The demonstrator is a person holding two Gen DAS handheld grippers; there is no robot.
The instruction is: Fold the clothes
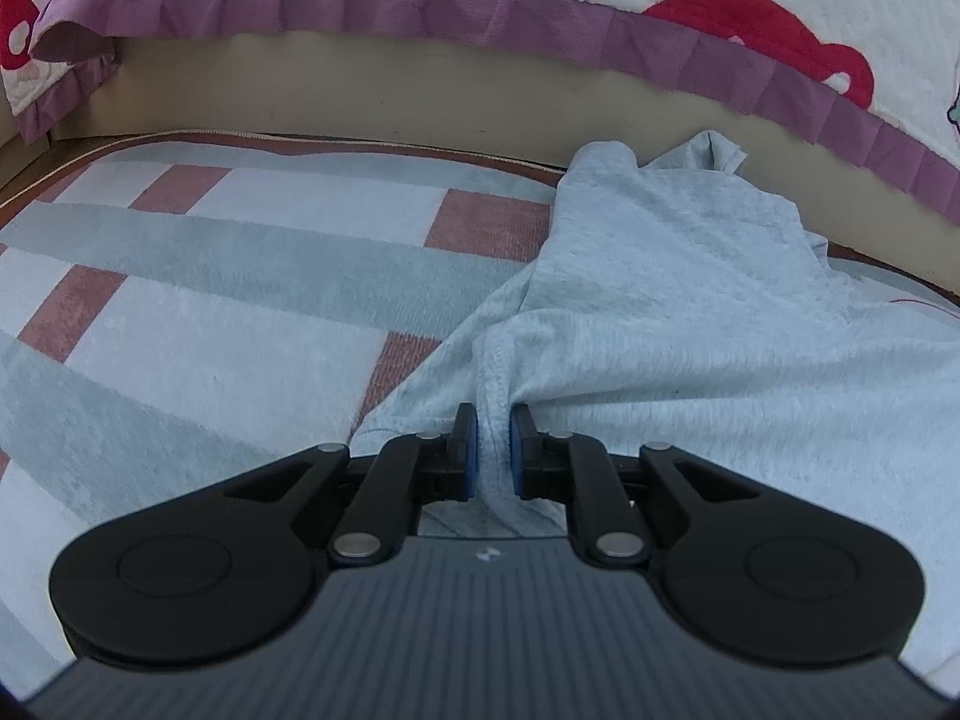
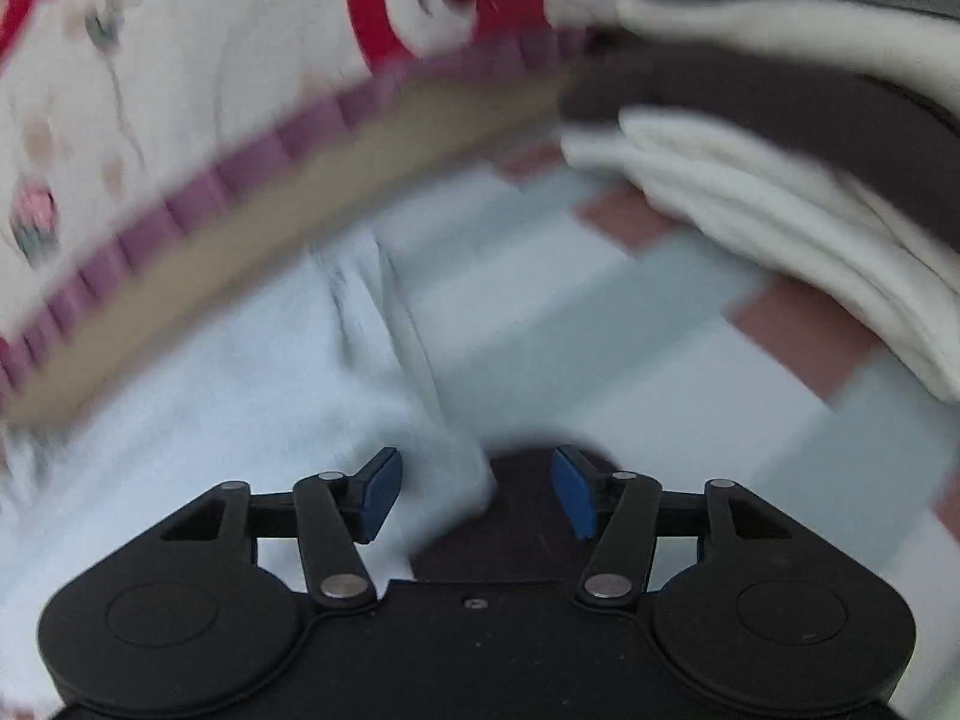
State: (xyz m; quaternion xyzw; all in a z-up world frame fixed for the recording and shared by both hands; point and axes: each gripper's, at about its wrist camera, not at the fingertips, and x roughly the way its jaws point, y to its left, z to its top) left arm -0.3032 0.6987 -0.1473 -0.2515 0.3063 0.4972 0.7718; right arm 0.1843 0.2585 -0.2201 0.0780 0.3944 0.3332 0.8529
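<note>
a: your left gripper (image 1: 493, 450) is pinched nearly closed on a bunched hem of the pale blue garment (image 1: 690, 312), which lies spread over the checked rug (image 1: 210, 312) below the quilt's purple frill (image 1: 360, 3).

b: and the right?

a: your right gripper (image 2: 477, 489) stands partly apart. a corner of the same garment (image 2: 252, 396) pokes between the blue pads (image 2: 379, 495), touching neither that you can make out; the picture is smeared.

b: what does each view add?

a: the left wrist view alone gives you a sharp look at the stitched hem in the grip. only the right wrist view shows the stack of folded clothes (image 2: 780, 138), white, brown and grey, off to the right on the rug.
</note>
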